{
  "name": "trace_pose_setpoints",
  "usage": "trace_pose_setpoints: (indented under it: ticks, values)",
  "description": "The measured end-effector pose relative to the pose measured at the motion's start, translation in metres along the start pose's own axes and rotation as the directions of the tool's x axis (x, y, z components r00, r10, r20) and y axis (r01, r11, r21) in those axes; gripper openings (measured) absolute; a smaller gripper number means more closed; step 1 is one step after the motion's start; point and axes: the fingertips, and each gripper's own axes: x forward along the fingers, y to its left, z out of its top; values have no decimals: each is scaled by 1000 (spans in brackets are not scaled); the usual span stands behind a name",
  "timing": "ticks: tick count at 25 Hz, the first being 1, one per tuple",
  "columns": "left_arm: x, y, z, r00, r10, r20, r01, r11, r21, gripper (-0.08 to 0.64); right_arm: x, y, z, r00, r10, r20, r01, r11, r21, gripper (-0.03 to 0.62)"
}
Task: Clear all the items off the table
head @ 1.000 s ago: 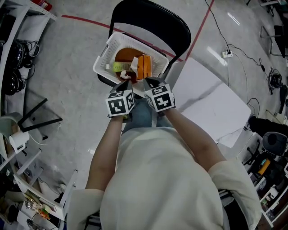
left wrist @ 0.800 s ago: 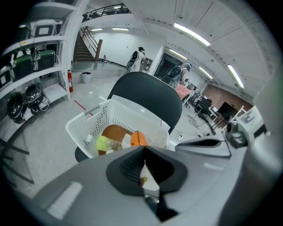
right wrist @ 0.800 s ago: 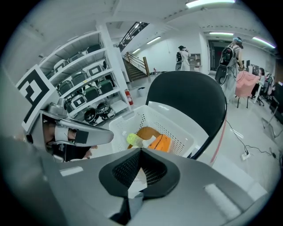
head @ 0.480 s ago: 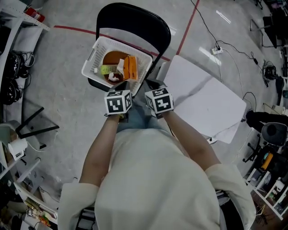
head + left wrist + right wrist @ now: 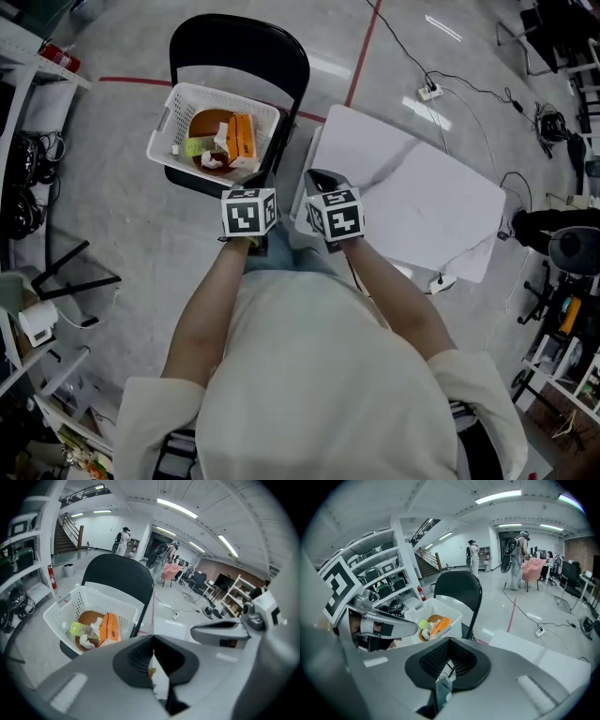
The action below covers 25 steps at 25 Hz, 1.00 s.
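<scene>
Nearest the camera is the person's cream shirt (image 5: 328, 394), w/ both forearms stretched fwd side by side. L gripper (image 5: 153, 641) is clenched: its own view shows the dark pads pressed together along one seam, nothing held betw. them. R gripper (image 5: 449, 644) is likewise closed tight and carries nothing. In the head view their marker cubes, L (image 5: 248, 212) and R (image 5: 336, 214), sit close together but apart.

Just past the L gripper, ahead and to its left, a white basket (image 5: 165, 120) rests on the seat of a black chair (image 5: 239, 47). It isn't touching either tool. Inside lie an orange box (image 5: 242, 139), a green bottle (image 5: 195, 145), a brown dish (image 5: 204, 120) and a crumpled white tissue (image 5: 211, 161), all bunched in the basket's middle. From the L gripper view the basket sits left of and above the jaw seam; from the R gripper view it's just above the seam, w/ the L gripper to the left.

The white table (image 5: 422, 197) stands right of the chair, its near-left edge right at the R gripper's tip in the head view.

Further off on the grey floor: a red tape line (image 5: 361, 52) and a power strip (image 5: 429, 92) w/ trailing cables. Far back, the R gripper view shows shelving (image 5: 379, 569) and standing people (image 5: 473, 555).
</scene>
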Motion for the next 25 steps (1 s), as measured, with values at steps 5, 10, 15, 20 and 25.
trace_pose_setpoints:
  ticks: [5,10,15,20,25]
  values:
    - [-2,-45,-22,999,-39,-20,40,997,61,8,-35,-23,-35,999,-49,14,48,998,50,-2]
    - [-6,-84,-42,996,-80,-38,84,991,108,8,-68,-42,-65,995,-100,28,97,990,102,-2]
    - [-10,-122,-59,990,-129,-54,136,978,158,8,-97,-56,-88,987,-154,52,143,976,166,-2]
    - [-11,-155,-76,983,-171,-69,181,964,196,8,-127,-68,-113,976,-204,73,184,958,220,-2]
    - [-13,-193,-93,973,-210,-94,227,942,246,8,-162,-85,-141,962,-259,82,228,934,275,-2]
